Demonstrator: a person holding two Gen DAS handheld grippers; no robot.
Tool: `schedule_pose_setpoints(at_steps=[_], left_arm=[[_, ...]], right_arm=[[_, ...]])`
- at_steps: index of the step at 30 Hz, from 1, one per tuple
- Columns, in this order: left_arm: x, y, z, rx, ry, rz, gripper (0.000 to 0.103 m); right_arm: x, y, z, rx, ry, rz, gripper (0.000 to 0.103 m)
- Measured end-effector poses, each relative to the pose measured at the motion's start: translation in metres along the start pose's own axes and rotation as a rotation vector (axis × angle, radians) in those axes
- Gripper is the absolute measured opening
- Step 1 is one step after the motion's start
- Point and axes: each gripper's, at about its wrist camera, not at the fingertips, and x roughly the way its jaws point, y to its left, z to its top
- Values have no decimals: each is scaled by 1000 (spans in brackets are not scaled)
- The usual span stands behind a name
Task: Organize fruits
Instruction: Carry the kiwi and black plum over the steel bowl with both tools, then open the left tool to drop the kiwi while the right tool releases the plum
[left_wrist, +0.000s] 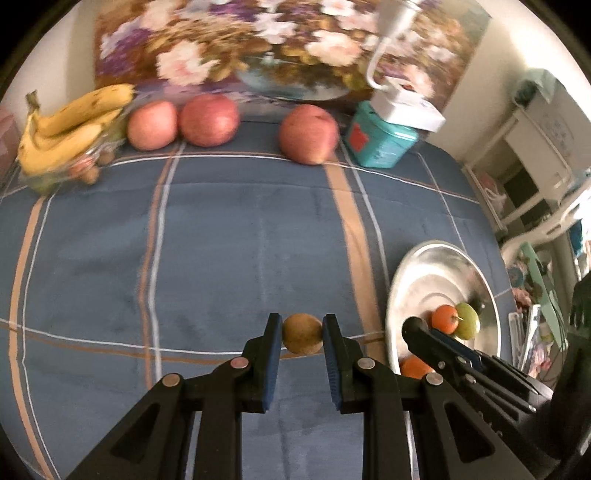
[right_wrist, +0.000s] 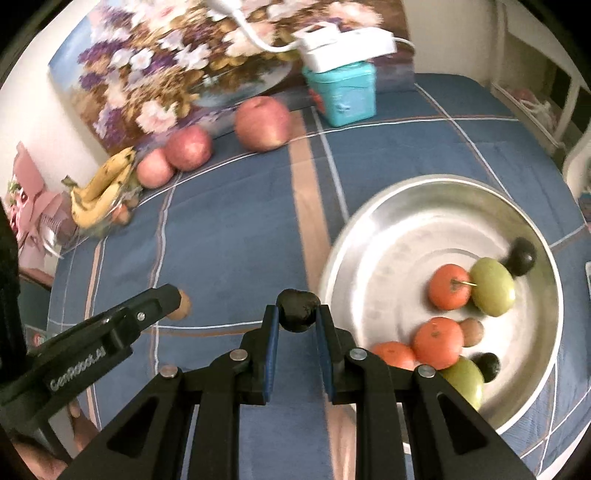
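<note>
My left gripper (left_wrist: 302, 328) is shut on a small brown kiwi-like fruit (left_wrist: 302, 334), held just above the blue checked cloth. It also shows in the right wrist view (right_wrist: 181, 303). My right gripper (right_wrist: 297, 314) is shut on a small dark fruit (right_wrist: 298, 309), just left of the metal bowl (right_wrist: 388, 229). The bowl holds oranges (right_wrist: 448, 286), green fruits (right_wrist: 493, 286), a small brown fruit (right_wrist: 472, 332) and dark fruits (right_wrist: 521, 255). In the left wrist view the bowl (left_wrist: 436, 266) lies at the right.
Three red apples (left_wrist: 209, 120) and a banana bunch (left_wrist: 70, 129) on a glass dish lie along the back of the table. A teal box (left_wrist: 380, 142) with a white charger on top stands at back right before a flower painting (left_wrist: 258, 44).
</note>
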Motion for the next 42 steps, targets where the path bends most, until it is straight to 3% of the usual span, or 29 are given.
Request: schedule_pose_setpoints(at_steps=[8,14,21,24,30,32,34,36,38,42], left_arm=[[9,-48,-9,114,9,-61,24],[22,-93,-24,244,20,-79,24],[28,-102,-30,274,40,-80,27],[28,-98,-29,252,43,-92,43],[27,-90,-27,216,33,-81,47],[29,-77,-25,164,41,-42,68],[33,-62,-23,110,57,12,71],[37,-40,-22,41,78,81,72],[39,-18,-23,-15,84,152,79],[36,9,-27,-70,76,207,99]], right_arm=[[-10,-38,5,99,-27,-16,21],[-26,-79,10,211,-68,-127,21],[-26,-105,8,291,-65,-140,22],[-25,-105,7,291,-53,-140,22],[-25,-105,8,284,-49,-152,25],[-24,-104,7,285,-51,-149,25],[-23,-100,7,276,-49,-151,25],[-20,-95,6,255,-40,-163,35],[-17,-86,5,219,-32,-179,59],[-13,-68,4,143,-29,-217,61]])
